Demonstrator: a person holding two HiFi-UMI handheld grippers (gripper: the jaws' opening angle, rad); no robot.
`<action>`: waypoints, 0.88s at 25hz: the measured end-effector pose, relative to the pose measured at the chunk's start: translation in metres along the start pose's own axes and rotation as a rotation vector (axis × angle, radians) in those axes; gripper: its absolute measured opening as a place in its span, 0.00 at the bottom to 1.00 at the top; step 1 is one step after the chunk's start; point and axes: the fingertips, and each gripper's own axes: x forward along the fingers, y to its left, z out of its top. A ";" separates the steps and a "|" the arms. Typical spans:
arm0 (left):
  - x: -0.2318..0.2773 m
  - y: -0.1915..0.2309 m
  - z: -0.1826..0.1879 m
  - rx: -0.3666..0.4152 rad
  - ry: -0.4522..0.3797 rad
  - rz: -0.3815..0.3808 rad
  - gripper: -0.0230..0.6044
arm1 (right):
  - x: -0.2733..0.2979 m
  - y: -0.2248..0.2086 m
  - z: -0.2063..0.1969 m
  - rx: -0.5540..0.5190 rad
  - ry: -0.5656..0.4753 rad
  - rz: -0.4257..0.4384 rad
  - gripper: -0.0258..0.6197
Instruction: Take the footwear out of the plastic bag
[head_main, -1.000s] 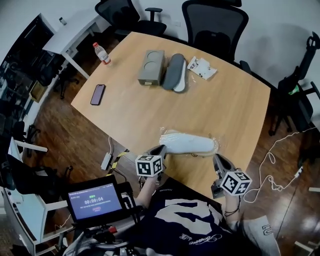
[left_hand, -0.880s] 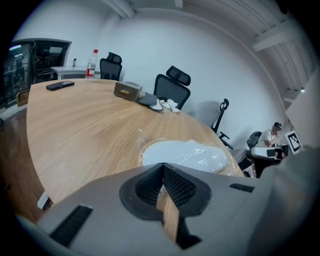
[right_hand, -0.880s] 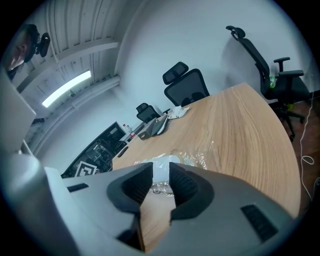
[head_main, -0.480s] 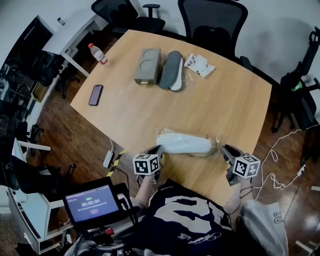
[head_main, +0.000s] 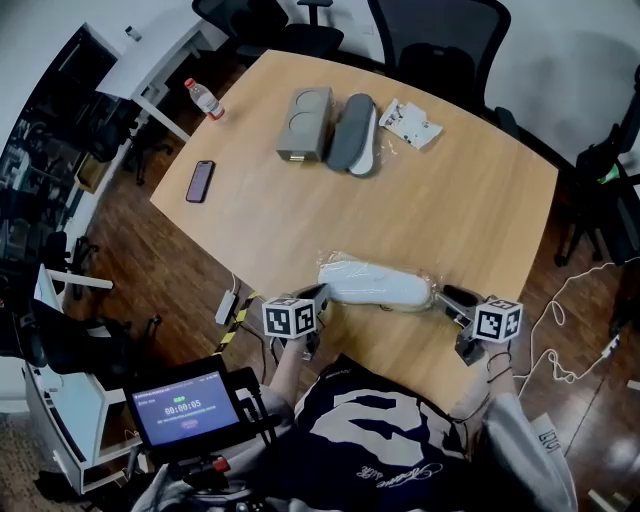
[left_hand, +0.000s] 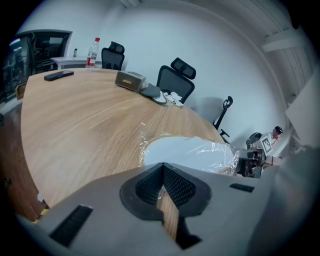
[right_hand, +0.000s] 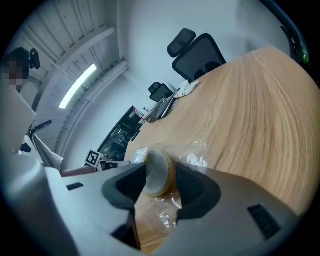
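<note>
A white shoe wrapped in a clear plastic bag (head_main: 375, 284) lies lengthwise near the wooden table's front edge (head_main: 400, 355). My left gripper (head_main: 322, 295) sits at the bag's left end, its jaws closed together on the plastic's edge (left_hand: 163, 167); the wrapped shoe (left_hand: 185, 152) lies just beyond the tips. My right gripper (head_main: 445, 297) is at the bag's right end. Its jaws are opening, and the shoe's bagged end (right_hand: 160, 167) stands between them with a gap beside one pad.
At the table's far side lie a grey box (head_main: 303, 123), a second grey-and-white shoe (head_main: 352, 135) and a crumpled packet (head_main: 410, 122). A phone (head_main: 200, 181) and a bottle (head_main: 204, 100) are at the far left. Office chairs (head_main: 440, 40) stand behind the table.
My right gripper rose from below the table's edge to the bag's right end and its jaws spread around the shoe's end. The left gripper stayed at the bag's left end.
</note>
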 end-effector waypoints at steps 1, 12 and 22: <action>0.001 0.000 0.001 -0.006 0.012 -0.016 0.04 | 0.002 0.003 -0.001 0.005 0.010 0.017 0.31; 0.007 0.008 0.016 0.030 0.094 -0.152 0.04 | 0.006 0.017 -0.024 0.060 0.124 0.090 0.45; 0.010 0.014 0.020 0.072 0.197 -0.242 0.04 | 0.029 0.037 -0.037 0.134 0.193 0.121 0.49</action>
